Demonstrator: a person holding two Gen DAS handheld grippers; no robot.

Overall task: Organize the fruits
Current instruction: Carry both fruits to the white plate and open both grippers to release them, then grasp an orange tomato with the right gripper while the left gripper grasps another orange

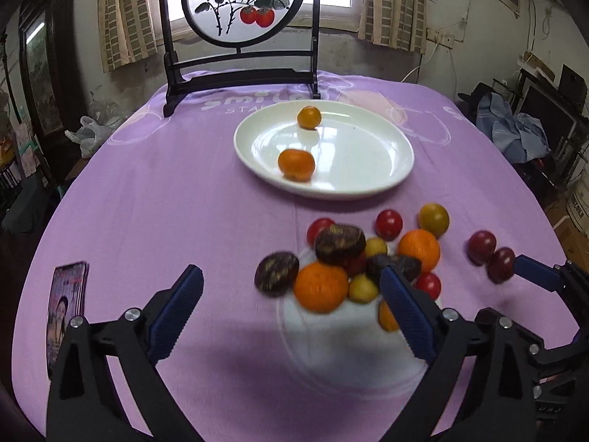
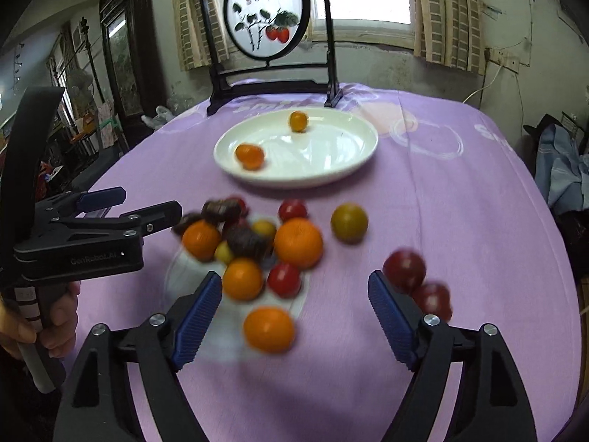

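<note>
Gaping wide, both sets of jaws hold nothing. Left gripper (image 1: 291,309): blue pads spread, bare purple cloth (image 1: 147,191) between them, nearest orange (image 1: 321,286) just ahead at 1 o'clock of the gap. Right gripper (image 2: 294,316): jaws also spread, a loose orange (image 2: 268,329) sits between the fingers, untouched as far as I can tell; two red fruits (image 2: 404,269) just outside its right finger, approx 2 o'clock.

Fruit heap (image 1: 368,254): oranges, red + yellow small fruits, dark brown lumpy ones, bunched near edge of table; edges blurred. White plate (image 1: 368,188) beyond heap at 12 o'clock, carrying two small orange fruits (image 1: 296,164), one near front rim, one toward back. Phone (image 1: 66,305) at 9 o'clock of left gripper. Painted screen (image 1: 239,3) at far end.

Step in hand, my guess: pick next fruit for plate. To do well: one fruit per grab; right gripper centre on the loose orange, close gently so it doesn't squirt out; left take an outer piece of the heap, not the middle, else neighbours roll.

Pose: both grippers pitched down toward table, side by side, left one visible at 9 o'clock in right view, a hand (image 2: 55,316) round its grip.
</note>
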